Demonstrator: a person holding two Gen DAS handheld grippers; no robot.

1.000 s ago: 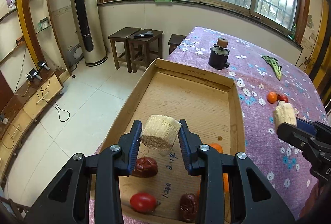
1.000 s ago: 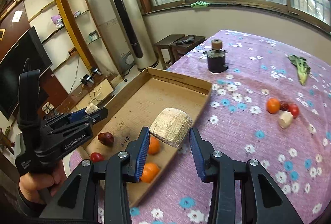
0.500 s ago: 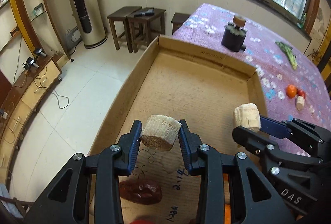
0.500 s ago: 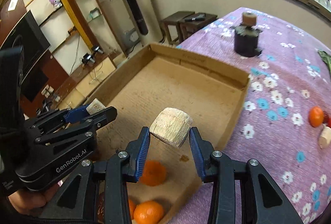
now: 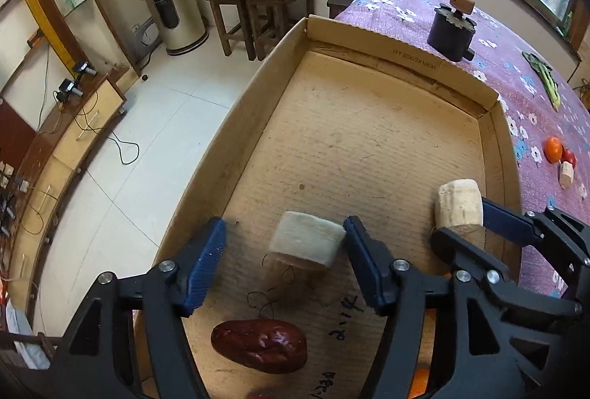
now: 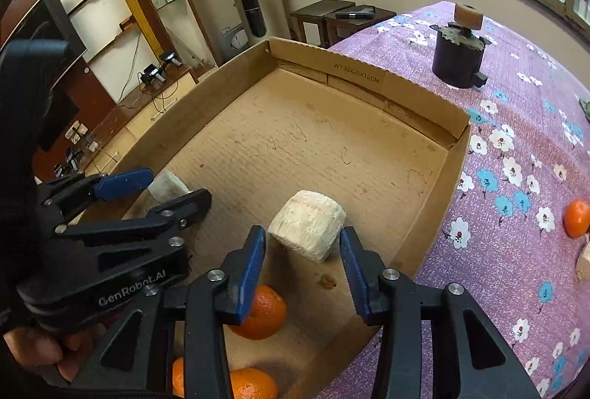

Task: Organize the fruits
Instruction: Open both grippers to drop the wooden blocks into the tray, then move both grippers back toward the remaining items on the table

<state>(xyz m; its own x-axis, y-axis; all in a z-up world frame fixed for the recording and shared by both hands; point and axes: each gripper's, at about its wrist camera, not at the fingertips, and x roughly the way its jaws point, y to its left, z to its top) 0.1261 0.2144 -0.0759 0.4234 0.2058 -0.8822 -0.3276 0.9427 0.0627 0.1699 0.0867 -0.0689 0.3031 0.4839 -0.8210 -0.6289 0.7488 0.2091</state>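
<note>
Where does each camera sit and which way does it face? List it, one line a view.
Left wrist: on the left tongs, aimed down into the cardboard box; its fingers frame a pale chunk, right tongs at right.
Right wrist: on the right tongs, aimed down into the box at a second chunk; left tongs and a hand at left.
Shared: box, both chunks, dark pot. Both jaws have just been opening, a chunk between each.

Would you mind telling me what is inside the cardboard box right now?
Inside the box: two pale chunks, a red date and oranges. The grippers hide part of its near end.
</note>
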